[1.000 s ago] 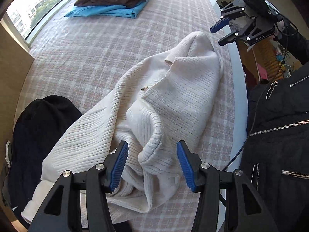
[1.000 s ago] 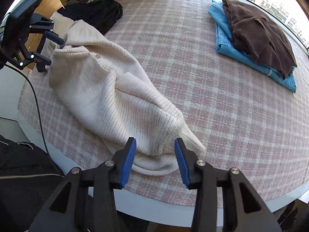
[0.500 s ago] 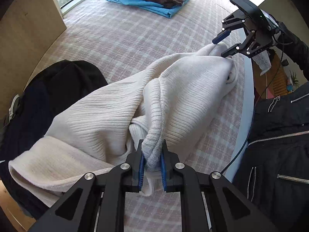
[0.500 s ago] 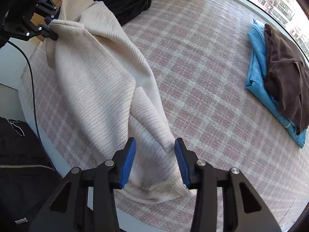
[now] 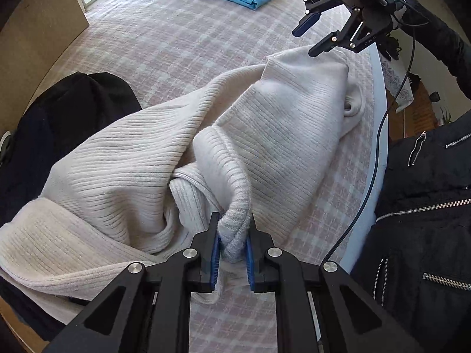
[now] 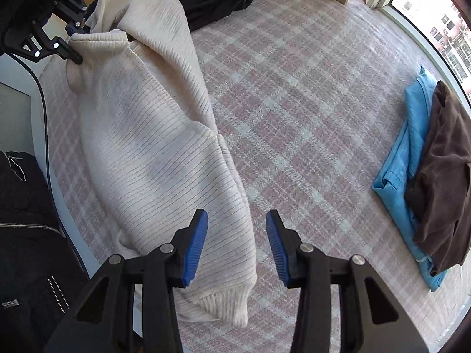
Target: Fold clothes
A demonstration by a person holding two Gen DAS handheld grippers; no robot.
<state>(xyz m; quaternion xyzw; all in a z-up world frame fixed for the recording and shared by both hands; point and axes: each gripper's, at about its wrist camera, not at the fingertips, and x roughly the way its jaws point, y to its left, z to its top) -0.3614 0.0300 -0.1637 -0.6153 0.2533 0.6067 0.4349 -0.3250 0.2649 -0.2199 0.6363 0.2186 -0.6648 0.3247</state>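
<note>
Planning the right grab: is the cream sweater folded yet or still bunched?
Still bunched. The sweater lies twisted in loose heaps, one ribbed edge pinched in the left gripper; the right gripper is open above it.

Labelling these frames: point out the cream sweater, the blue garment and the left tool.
cream sweater (image 6: 153,158), right wrist view, ribbed body panel.
blue garment (image 6: 403,158), right wrist view, folded edge beside the brown one.
left tool (image 5: 232,244), left wrist view, between its fingertips.

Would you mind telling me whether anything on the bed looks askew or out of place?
The cream ribbed knit sweater is bunched and twisted rather than flat, one edge pinched in the left gripper. The folded brown garment sits crooked on the folded blue garment. Nothing looks damaged.
</note>
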